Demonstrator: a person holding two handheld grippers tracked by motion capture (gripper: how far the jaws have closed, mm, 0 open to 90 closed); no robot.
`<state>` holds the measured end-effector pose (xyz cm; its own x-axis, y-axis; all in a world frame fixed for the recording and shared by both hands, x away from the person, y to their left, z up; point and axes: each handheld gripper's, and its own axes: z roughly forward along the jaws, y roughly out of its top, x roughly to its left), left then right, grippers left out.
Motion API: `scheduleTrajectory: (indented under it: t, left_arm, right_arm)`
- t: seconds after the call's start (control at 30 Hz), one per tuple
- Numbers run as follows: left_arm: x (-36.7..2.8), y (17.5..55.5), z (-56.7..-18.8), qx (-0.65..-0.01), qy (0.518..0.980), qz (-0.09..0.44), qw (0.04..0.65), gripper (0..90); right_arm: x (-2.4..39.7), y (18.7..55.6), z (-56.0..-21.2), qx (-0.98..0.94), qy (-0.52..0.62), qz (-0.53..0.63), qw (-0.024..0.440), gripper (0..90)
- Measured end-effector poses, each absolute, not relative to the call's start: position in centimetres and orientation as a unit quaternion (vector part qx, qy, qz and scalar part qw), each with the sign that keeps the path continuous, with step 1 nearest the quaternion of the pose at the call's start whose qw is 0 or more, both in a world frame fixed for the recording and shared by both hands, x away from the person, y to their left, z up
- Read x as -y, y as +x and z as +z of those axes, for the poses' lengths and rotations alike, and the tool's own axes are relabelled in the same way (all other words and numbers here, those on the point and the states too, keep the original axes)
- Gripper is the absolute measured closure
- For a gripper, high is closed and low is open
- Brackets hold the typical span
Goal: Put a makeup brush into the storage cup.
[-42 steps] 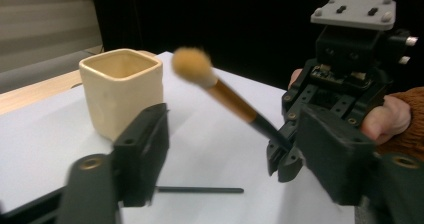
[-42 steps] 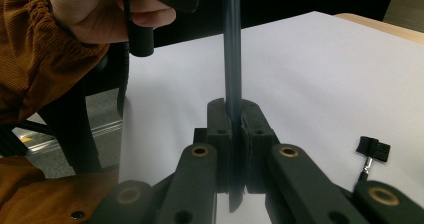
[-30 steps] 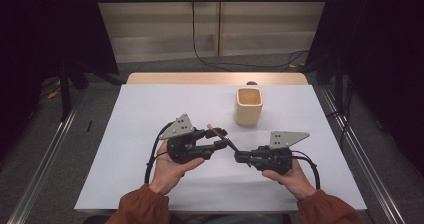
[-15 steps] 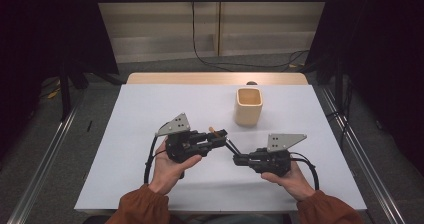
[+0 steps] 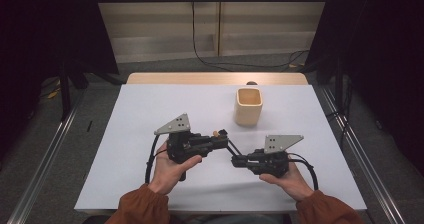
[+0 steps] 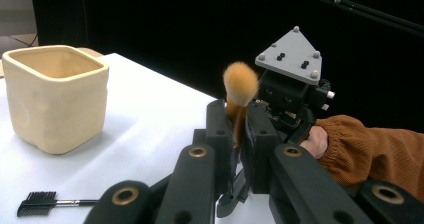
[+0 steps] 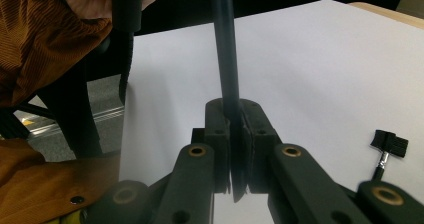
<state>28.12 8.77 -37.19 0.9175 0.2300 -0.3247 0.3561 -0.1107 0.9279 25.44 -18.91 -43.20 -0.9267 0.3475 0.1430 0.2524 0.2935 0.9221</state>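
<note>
A make-up brush with a fluffy orange head (image 6: 240, 83) and a black handle (image 7: 226, 59) hangs between my two grippers above the white table. My left gripper (image 5: 220, 137) (image 6: 239, 129) has just been closing and is now shut on the brush just below the head. My right gripper (image 5: 234, 160) (image 7: 235, 121) is shut on the far end of the handle (image 5: 233, 148). The right gripper's body (image 6: 292, 91) shows behind the brush head in the left gripper view.
A cream square cup (image 5: 248, 105) (image 6: 55, 96) stands upright beyond the grippers, toward the back right. A small black comb brush (image 6: 37, 202) (image 7: 387, 146) lies flat on the white sheet (image 5: 150, 114) near the grippers. Metal rails run along both sides of the table.
The left gripper's jaws have closed onto the brush below its head. Both hands have stayed in place, and the right gripper has kept its grip on the handle.
</note>
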Motion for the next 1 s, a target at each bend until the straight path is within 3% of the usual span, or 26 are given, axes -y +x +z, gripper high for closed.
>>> scheduleTrajectory:
  t: [0.47, 0.77, 1.0]
  left_arm:
    - [-8.95, 28.03, -36.84, -0.202, 0.748, -0.036, 0.631, 84.2]
    - [-8.81, 27.84, -36.34, -0.195, 0.758, -0.031, 0.621, 84.2]
    - [-9.36, 27.79, -36.19, -0.202, 0.762, -0.029, 0.615, 84.2]
  right_arm:
    - [19.14, 25.33, -42.89, -0.796, 0.189, 0.574, 0.032, 68.2]
    - [19.09, 25.16, -42.71, -0.792, 0.2, 0.575, 0.049, 36.9]
    - [19.31, 25.06, -42.45, -0.785, 0.208, 0.581, 0.049, 20.1]
